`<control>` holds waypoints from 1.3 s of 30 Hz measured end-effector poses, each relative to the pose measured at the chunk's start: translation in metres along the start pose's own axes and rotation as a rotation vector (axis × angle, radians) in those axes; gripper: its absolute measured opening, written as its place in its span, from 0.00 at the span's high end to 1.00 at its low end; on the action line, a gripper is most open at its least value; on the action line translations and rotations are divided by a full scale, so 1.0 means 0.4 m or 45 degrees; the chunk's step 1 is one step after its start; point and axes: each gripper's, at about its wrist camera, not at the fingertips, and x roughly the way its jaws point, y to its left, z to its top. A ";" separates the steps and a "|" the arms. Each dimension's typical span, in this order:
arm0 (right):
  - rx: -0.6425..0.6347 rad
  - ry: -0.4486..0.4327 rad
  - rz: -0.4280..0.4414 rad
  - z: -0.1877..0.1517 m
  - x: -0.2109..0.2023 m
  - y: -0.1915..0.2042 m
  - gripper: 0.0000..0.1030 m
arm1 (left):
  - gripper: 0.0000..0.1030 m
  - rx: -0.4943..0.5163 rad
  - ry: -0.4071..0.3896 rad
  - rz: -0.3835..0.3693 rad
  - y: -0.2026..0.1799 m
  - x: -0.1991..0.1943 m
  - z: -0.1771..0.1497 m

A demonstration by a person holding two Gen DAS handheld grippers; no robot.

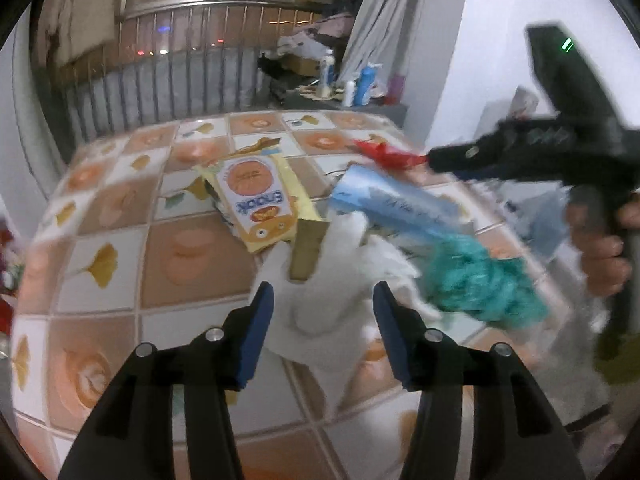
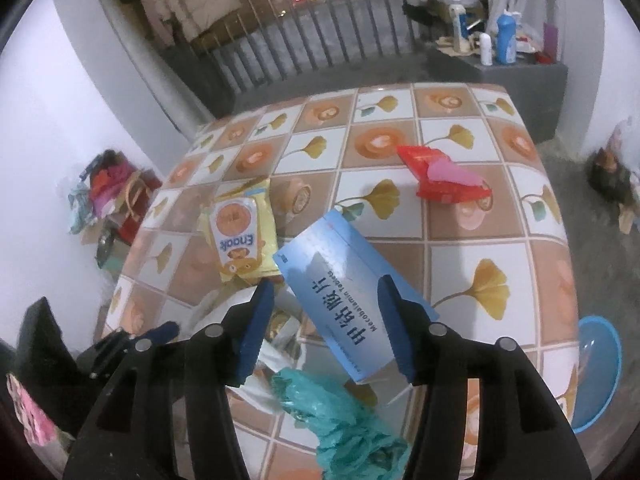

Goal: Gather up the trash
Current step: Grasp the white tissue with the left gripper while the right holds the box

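Trash lies on a tiled table point(image 1: 192, 264) point(image 2: 500, 264). A white crumpled tissue point(image 1: 336, 280) lies just ahead of my open, empty left gripper point(image 1: 323, 300), between its fingers. A yellow Enaak snack packet point(image 1: 260, 200) point(image 2: 242, 236), a blue medicine box point(image 1: 396, 208) point(image 2: 344, 292), a crumpled teal plastic bag point(image 1: 480, 284) point(image 2: 352, 428) and a red wrapper point(image 1: 384, 152) point(image 2: 444, 178) lie around it. My right gripper point(image 2: 326, 304) is open above the blue box and touches nothing. It shows at the right in the left wrist view point(image 1: 436, 160).
A blue basin point(image 2: 596, 372) stands on the floor at the table's right side. A grey ledge with bottles point(image 2: 500, 40) and a metal railing point(image 2: 304, 40) are behind the table. Clutter point(image 2: 108, 196) lies on the floor at the left.
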 end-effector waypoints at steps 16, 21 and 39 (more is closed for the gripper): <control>0.062 -0.083 0.036 -0.054 -0.096 -0.018 0.49 | 0.94 -0.298 -0.236 -0.379 0.138 -0.188 0.099; 0.029 -0.080 0.007 -0.063 -0.094 -0.019 0.40 | 0.93 -0.242 -0.247 -0.188 0.145 -0.213 0.113; -0.488 0.134 -0.112 0.008 0.135 0.061 0.22 | 0.93 -0.332 0.050 -0.088 0.169 -0.029 0.030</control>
